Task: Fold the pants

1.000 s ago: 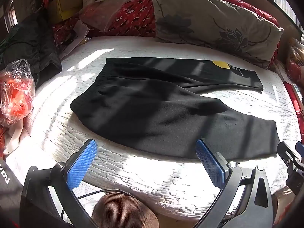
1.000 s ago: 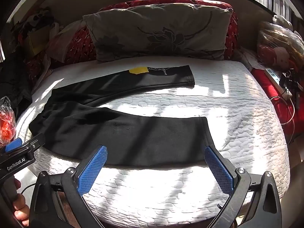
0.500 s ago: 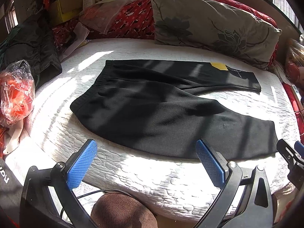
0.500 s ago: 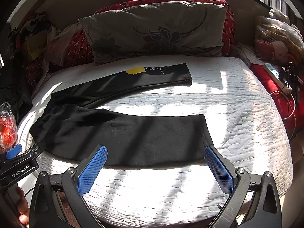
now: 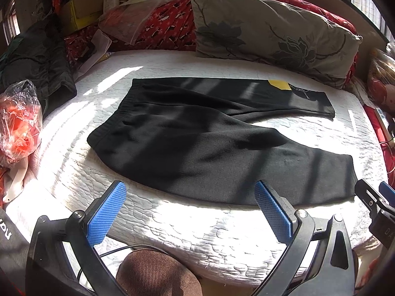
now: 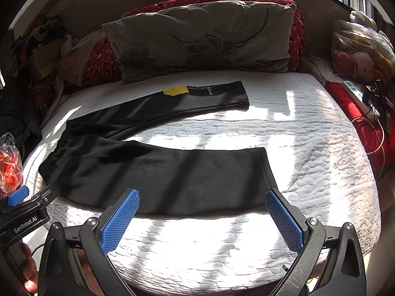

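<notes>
Bed (image 5: 222,234): a white quilted mattress fills most of both views, striped with sun and shadow.
Pillow (image 6: 205,39): grey with a dark flower print, propped at 12 o'clock against red patterned bedding (image 5: 167,27).
Pants (image 5: 197,143): black, spread flat mid-bed with the legs splayed apart; waistband toward 9 o'clock, cuffs toward 3 o'clock. The far leg carries a yellow patch (image 6: 175,90) (some white marking beside it, too small to read).
Left gripper (image 5: 190,207): jaws wide apart, blue pads holding nothing, poised over the near edge of the bed at 6 o'clock, just short of the near leg.
Right gripper (image 6: 202,212): likewise spread wide and empty, near the cuff of the near leg (image 6: 267,172).
Plastic bag (image 5: 18,120): clear, with something orange inside, at 9 o'clock off the mattress.
Power strip (image 6: 358,97): white, at 3 o'clock, cables trailing from it.
</notes>
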Available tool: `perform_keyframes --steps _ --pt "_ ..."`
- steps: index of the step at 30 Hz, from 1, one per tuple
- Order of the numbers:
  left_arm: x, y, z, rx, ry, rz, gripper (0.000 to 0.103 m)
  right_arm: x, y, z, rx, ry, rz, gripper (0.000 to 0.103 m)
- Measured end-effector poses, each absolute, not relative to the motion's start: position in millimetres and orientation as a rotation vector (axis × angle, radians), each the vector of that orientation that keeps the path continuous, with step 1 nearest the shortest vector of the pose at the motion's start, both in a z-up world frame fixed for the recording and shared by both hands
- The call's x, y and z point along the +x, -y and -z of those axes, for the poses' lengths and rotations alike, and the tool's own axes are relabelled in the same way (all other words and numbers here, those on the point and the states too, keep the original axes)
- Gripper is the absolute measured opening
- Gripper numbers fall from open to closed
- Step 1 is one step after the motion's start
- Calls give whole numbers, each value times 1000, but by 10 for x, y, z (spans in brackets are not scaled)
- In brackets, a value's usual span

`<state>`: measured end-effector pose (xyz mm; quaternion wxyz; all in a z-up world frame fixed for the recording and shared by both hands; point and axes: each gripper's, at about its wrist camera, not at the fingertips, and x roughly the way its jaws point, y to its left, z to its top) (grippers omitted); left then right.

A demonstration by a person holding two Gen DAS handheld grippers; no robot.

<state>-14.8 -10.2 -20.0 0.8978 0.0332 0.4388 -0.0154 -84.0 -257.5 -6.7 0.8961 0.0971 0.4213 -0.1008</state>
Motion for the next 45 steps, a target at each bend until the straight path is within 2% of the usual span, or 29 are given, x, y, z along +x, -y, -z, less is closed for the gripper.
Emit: perform_keyframes --steps 45 --pt "2 123 168 88 -952 32 103 -797 2610 122 223 -902 206 103"
